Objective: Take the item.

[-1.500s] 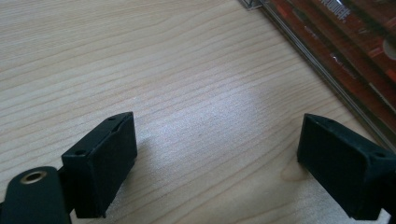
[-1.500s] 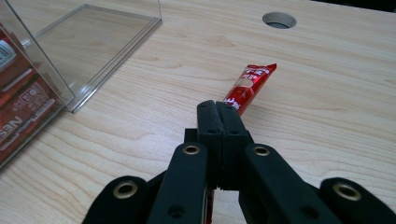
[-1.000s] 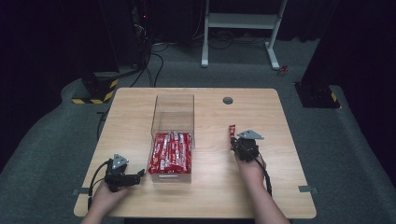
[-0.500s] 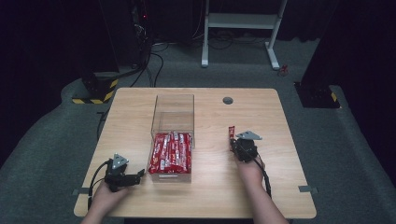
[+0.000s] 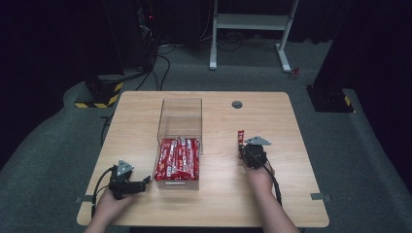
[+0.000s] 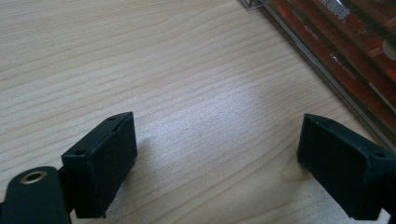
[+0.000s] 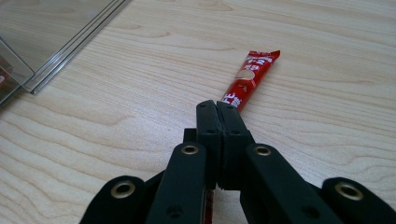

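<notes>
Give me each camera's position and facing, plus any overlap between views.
High view: fixed above the person's side, looking forward and down on the table; both forearms, left gripper, right gripper.
Left gripper view: rides the left gripper, low over the wood, open jaws apart, clear box edge at upper right.
Right gripper view: rides the right gripper, jaws shut on a red packet.
Shared: clear box, red packet.
</notes>
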